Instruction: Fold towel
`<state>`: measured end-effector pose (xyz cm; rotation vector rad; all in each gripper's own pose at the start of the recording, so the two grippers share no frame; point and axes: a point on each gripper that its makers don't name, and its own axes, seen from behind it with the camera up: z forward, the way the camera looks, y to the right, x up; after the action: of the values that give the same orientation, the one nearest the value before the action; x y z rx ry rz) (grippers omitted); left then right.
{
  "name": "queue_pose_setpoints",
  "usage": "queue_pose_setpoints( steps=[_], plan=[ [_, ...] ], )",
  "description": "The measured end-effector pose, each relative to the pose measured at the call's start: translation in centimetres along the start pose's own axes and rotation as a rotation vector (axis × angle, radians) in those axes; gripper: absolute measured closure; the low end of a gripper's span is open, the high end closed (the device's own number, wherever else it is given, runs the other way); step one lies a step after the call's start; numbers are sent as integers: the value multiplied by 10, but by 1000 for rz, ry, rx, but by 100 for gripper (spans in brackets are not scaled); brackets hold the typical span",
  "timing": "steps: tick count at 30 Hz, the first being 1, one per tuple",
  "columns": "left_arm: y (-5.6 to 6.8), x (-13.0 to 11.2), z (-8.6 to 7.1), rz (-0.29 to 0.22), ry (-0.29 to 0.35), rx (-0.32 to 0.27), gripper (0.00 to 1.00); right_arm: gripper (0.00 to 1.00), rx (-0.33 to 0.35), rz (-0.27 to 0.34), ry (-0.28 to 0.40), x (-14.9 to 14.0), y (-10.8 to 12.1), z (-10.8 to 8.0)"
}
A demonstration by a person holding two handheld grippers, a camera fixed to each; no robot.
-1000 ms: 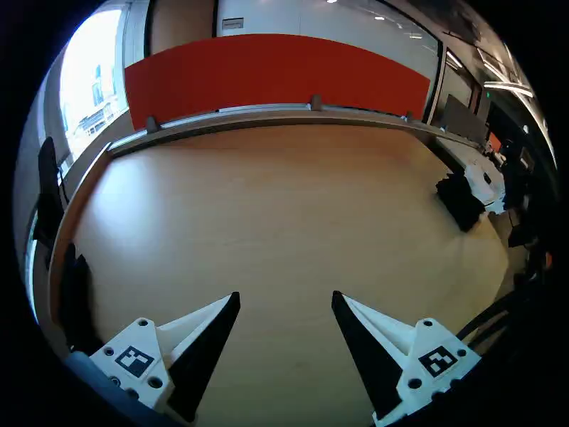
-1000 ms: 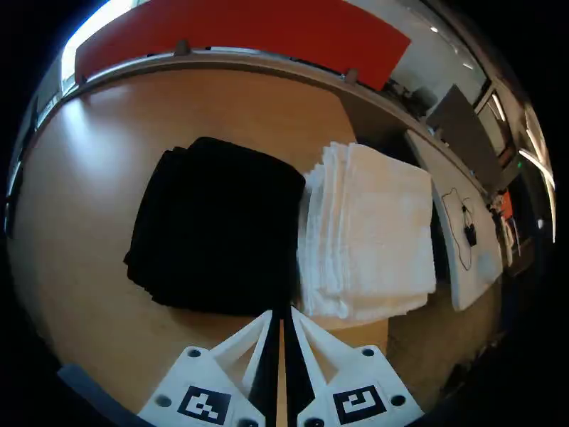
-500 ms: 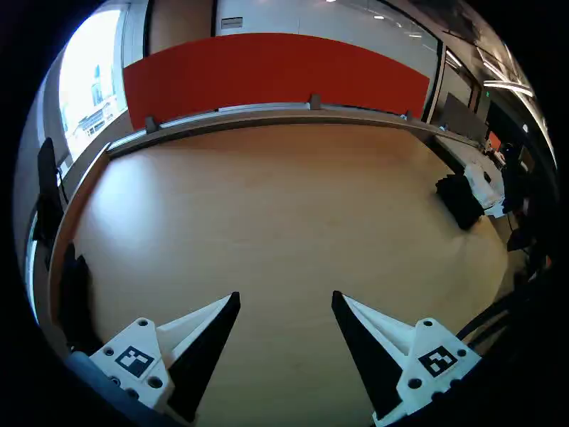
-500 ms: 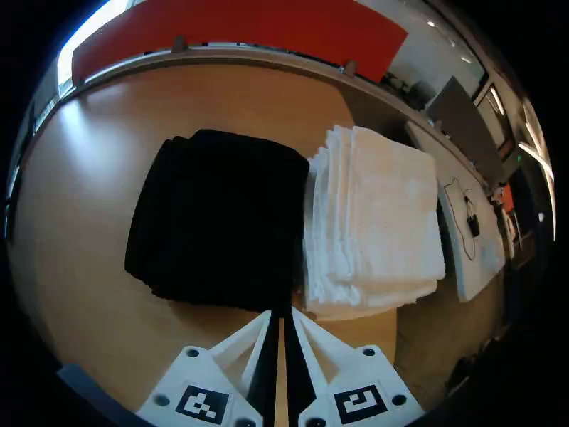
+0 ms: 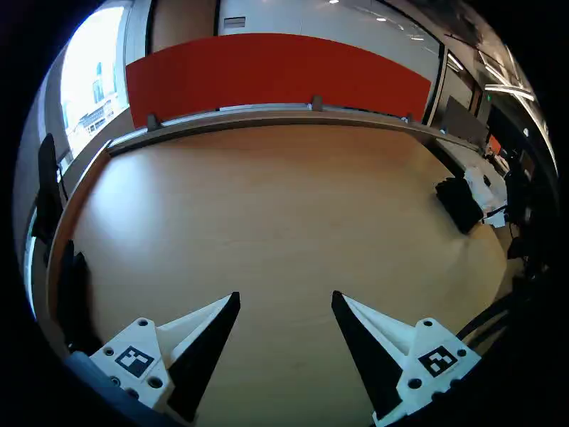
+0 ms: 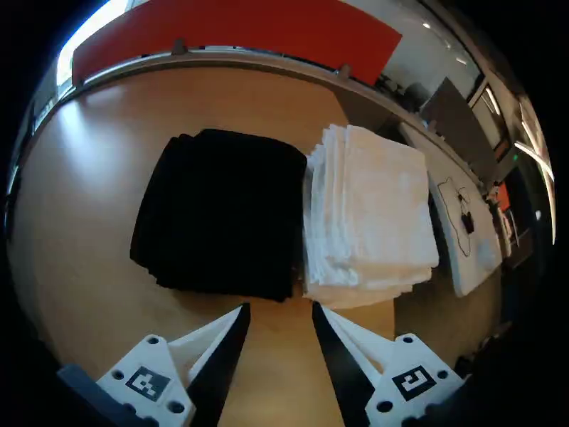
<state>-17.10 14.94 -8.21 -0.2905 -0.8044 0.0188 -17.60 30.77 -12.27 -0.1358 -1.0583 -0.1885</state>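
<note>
A stack of folded black towels (image 6: 224,213) lies on the wooden table (image 6: 85,213) in the right gripper view, with a stack of folded white towels (image 6: 373,213) touching its right side. My right gripper (image 6: 279,318) stands open just in front of the seam between the two stacks, holding nothing. In the left gripper view my left gripper (image 5: 284,306) is open above bare wooden table (image 5: 284,206). Far off at the right of that view lie the black stack (image 5: 459,203) and the white stack (image 5: 491,192).
A red divider panel (image 5: 277,71) and a grey rail run along the table's far edge. A neighbouring white desk (image 6: 462,235) with a cable and small device stands beyond the table's right edge. Dark chairs (image 5: 50,199) stand at the left side.
My right gripper has gone from shut to open and has drawn slightly back from the stacks. The left gripper has stayed where it was, open.
</note>
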Motion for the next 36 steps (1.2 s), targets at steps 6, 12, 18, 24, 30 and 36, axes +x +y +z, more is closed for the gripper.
queue_pose_setpoints(
  steps=[6, 12, 18, 24, 30, 36],
  plan=[
    [1, 2, 2, -1, 2, -5, 4, 15, 43, 18, 52, 16, -13, -6],
    [-2, 2, 2, -5, 5, -2, 4, 15, 65, 11, 107, 46, -23, -10],
    [-7, 1, 1, -17, 6, 7, 4, 15, 74, -14, 133, 74, -31, -5],
    [-14, -1, -2, -26, 5, 24, 5, 15, 94, -29, 157, 103, -44, 3],
    [-22, -2, -7, -46, 7, 46, 5, 15, 114, -57, 177, 130, -57, 12],
    [-30, -6, -10, -70, 5, 70, 4, 15, 130, -85, 185, 152, -71, 23]
  ],
)
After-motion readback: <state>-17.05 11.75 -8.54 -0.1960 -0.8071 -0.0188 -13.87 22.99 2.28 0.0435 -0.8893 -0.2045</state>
